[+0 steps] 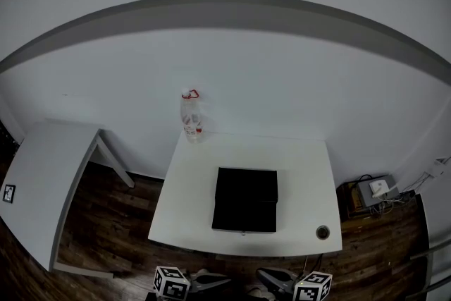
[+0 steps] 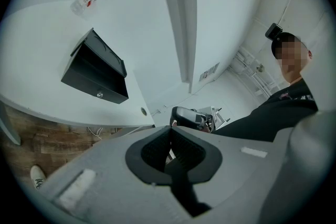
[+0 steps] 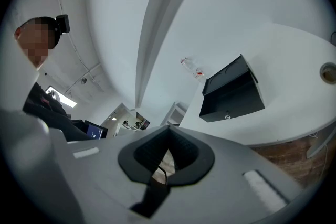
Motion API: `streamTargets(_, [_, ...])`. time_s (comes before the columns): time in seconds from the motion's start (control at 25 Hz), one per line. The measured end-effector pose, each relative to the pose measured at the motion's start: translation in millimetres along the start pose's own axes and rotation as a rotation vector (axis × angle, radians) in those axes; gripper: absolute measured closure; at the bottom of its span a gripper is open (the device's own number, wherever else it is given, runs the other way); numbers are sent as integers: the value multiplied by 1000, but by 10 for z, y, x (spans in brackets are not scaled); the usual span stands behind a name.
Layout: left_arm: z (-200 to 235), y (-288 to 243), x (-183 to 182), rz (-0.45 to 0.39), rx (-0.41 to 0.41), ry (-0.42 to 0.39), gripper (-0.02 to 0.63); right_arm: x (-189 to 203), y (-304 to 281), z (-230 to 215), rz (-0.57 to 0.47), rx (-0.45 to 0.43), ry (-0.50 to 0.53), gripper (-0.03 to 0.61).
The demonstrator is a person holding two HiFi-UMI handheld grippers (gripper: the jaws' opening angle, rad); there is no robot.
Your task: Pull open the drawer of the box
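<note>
Well ahead of left claw and right claw, both pressed together empty, the black box's drawer knob faces them.

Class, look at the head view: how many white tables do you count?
2. The middle table bears the box; the left table stands apart near the picture's left edge. None seems hidden.

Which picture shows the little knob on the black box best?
The left gripper view: it faces the black box front-on, so the knob shows clearly. The right gripper view shows it nearly as well. The head view looks down, leaving only a speck.
</note>
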State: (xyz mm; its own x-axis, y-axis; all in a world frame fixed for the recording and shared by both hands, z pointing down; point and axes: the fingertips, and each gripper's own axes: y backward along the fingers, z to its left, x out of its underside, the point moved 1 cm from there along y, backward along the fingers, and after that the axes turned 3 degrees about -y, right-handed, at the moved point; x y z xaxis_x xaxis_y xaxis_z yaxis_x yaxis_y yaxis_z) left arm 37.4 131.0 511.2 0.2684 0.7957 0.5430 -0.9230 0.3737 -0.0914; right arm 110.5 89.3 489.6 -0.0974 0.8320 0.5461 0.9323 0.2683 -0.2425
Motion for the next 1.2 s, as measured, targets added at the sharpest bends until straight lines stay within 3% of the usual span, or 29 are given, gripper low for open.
streamTargets(0.24, [-14, -116, 64, 60, 3, -24, 611, 28, 103, 7, -20, 9, -14, 574])
streamTargets(1.2, [-18, -152, 85, 84, 9, -30, 611, 71, 135, 9, -19, 26, -13, 574])
